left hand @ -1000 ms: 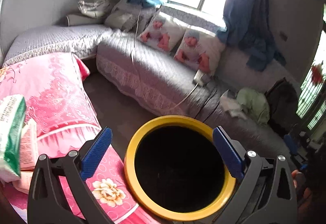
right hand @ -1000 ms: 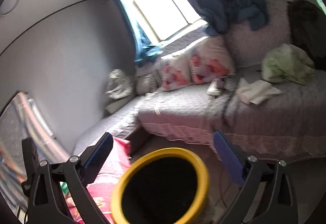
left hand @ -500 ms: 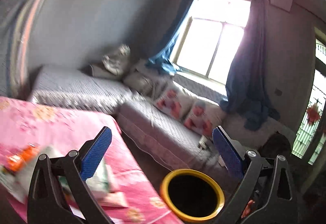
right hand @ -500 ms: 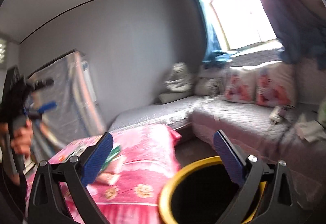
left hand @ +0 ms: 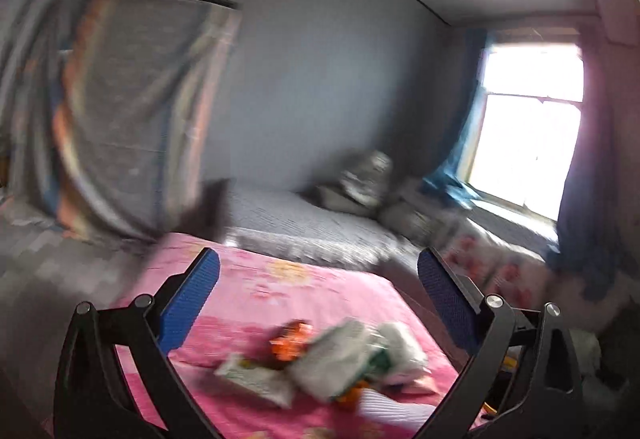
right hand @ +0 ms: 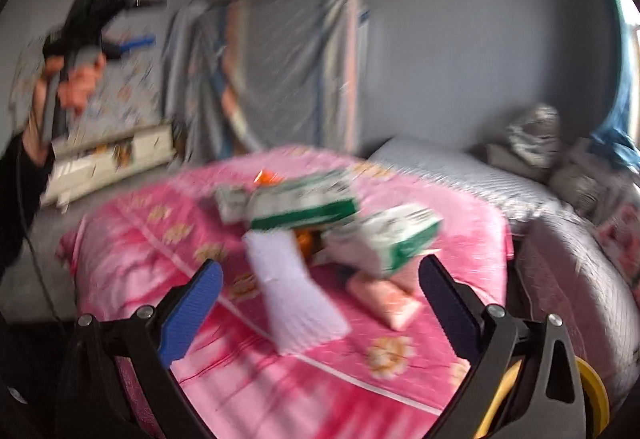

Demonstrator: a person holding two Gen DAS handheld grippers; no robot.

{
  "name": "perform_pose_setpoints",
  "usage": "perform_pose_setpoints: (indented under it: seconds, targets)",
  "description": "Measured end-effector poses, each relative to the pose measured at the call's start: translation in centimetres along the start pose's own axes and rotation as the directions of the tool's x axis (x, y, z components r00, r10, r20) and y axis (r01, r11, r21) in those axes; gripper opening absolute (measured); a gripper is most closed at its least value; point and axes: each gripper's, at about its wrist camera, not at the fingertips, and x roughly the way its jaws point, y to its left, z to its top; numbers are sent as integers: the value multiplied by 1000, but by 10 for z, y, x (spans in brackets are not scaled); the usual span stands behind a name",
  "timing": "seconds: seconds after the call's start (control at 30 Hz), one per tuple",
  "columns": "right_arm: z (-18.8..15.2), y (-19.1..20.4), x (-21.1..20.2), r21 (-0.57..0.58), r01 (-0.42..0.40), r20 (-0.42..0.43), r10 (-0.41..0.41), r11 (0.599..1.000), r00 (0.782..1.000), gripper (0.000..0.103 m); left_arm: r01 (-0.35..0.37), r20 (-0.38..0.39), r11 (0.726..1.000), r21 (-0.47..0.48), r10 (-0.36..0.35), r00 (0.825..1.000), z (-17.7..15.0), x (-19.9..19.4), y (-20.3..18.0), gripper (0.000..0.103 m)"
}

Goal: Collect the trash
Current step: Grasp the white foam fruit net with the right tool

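Note:
A heap of trash lies on the pink flowered cloth (right hand: 132,251): two green-and-white packets (right hand: 304,205), a white packet (right hand: 294,299), a pink packet (right hand: 384,299) and an orange wrapper (right hand: 266,177). My right gripper (right hand: 318,303) hangs open above the near side of the heap, holding nothing. The yellow-rimmed bin (right hand: 592,395) shows at the lower right behind its right finger. In the left wrist view the same heap (left hand: 344,359) is blurred, and my left gripper (left hand: 318,303) stands open and empty above it. That left gripper (right hand: 120,47) is also raised at the far left in a hand.
A grey-covered sofa (right hand: 560,231) with pillows runs along the right of the pink cloth. A plastic-wrapped mattress (right hand: 288,67) leans on the back wall. A bright window (left hand: 528,127) with blue curtains is at the right. Both views are motion-blurred.
Both grippers have swung left and up, away from the yellow bin and toward the pink cloth with the trash heap. Both stay open and empty.

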Motion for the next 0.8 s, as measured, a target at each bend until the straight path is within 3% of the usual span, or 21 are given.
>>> perform_pose_setpoints:
  seconds: [0.13,0.3,0.47,0.6,0.67,0.73,0.8]
  targets:
    - [4,31,54,-140,-34,-141,14,990,990,95,-87,23,994,-62,88,996,-17,-21,44,95]
    - [3,50,101,-220,-68,-258,10,973,966,89,-127,-107,988,-83,118,987,-69,-6,81,95]
    - [1,44,132,-189,-84,-346,14,978,938,82,-142,-252,987,-70,120,960,-109,25,101,95]
    - [-5,43,153,-171,-92,-401,16,981,916,72,-126,-308,992,2,121,944,-126,47,91,95]
    - [-8,43,160,-167,-90,-413,13,982,911,62,-108,-319,993,44,116,941,-132,56,84,95]
    - [-8,42,163,-158,-82,-414,9,984,910,45,-86,-328,993,81,108,939,-137,62,74,95]
    - [-7,39,163,-140,-73,-401,11,987,916,38,-63,-340,991,119,101,935,-141,70,62,95]
